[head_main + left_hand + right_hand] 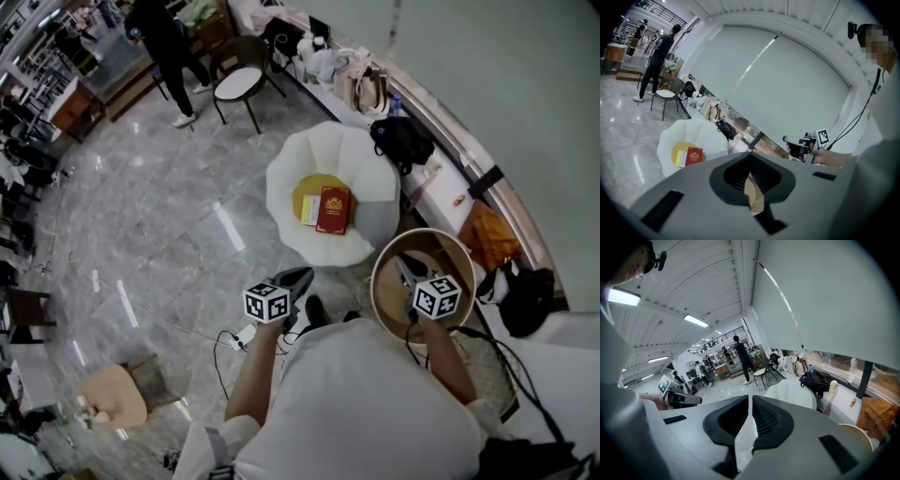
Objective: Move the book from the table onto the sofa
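Observation:
A red book [334, 210] lies flat on a yellow cushion [317, 187] in the white shell-shaped sofa [281, 187], beside a thin yellow-green booklet [310, 210]. The left gripper view shows the same red book [693, 155] on the sofa [670, 136]. My left gripper [305, 275] hovers over the floor just short of the sofa, shut and empty; its jaws [751, 161] meet. My right gripper [401, 262] hangs over the round wooden table [384, 291], also shut with nothing held [750, 401]. No book shows on the table.
A person [169, 42] stands far off by a dark chair [242, 82]. A black bag [403, 139], handbags [361, 86] and an orange bag [487, 234] line the window ledge. A small wooden stool [112, 394] and cables [234, 337] are on the marble floor.

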The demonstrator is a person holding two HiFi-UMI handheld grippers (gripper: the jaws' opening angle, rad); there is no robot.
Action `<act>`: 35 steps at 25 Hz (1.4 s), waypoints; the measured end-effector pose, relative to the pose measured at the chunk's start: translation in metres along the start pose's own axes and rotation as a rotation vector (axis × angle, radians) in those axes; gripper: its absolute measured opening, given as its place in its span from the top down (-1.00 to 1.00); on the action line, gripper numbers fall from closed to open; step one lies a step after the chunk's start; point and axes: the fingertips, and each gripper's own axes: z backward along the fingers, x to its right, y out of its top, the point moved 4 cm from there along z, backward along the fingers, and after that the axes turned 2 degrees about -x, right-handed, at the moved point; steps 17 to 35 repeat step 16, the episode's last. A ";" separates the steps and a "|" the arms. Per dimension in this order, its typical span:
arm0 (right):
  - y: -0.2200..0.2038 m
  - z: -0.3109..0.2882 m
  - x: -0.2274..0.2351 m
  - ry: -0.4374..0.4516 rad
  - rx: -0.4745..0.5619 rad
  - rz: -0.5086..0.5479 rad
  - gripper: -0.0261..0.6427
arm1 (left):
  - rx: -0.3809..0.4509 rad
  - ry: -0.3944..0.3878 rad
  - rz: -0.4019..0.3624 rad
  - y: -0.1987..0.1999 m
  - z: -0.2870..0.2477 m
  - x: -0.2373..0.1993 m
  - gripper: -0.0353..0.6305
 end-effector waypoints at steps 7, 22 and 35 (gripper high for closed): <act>0.005 -0.007 -0.003 0.003 0.012 0.008 0.77 | 0.002 -0.003 -0.008 0.008 0.000 -0.005 0.89; 0.008 -0.011 -0.008 -0.008 0.014 -0.001 0.77 | -0.007 -0.014 -0.007 0.011 0.001 -0.010 0.89; 0.008 -0.011 -0.008 -0.008 0.014 -0.001 0.77 | -0.007 -0.014 -0.007 0.011 0.001 -0.010 0.89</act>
